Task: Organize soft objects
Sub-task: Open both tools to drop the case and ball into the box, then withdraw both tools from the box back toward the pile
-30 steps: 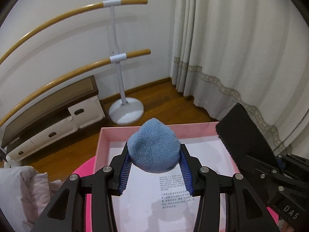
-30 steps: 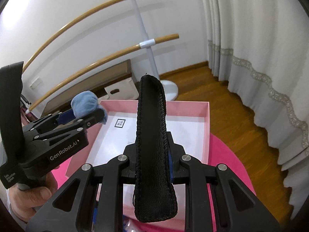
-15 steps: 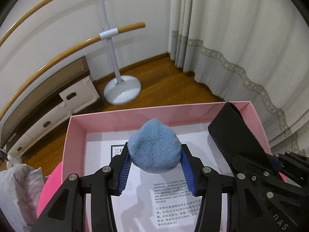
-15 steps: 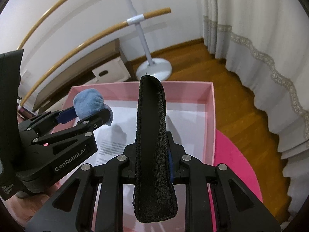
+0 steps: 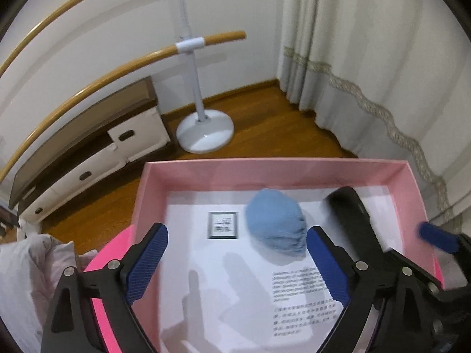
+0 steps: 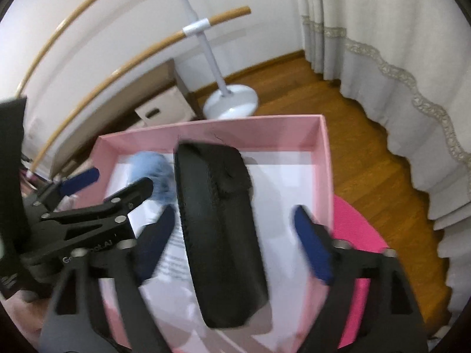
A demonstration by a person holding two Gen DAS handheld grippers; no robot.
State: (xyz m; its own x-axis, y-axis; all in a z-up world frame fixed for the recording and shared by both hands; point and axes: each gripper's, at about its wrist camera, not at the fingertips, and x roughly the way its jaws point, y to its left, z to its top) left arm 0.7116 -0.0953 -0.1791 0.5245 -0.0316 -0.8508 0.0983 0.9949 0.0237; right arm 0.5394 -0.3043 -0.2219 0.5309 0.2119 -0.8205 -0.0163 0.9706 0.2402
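Both tongs spread | pink box [image 5: 294, 172]: blue plush [image 5: 275, 231]; black pouch [image 6: 219, 226]

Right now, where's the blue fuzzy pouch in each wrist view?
Left wrist: blue fuzzy pouch right of centre, inside the pink box.
Right wrist: left of centre, blurred, partly hidden by the black case.
Shared landmark: white stand base, beyond the box's far wall in both.

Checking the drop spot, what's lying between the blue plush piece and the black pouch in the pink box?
Nothing but the printed white sheet lining the pink box between blue plush and black pouch, in the left wrist view.
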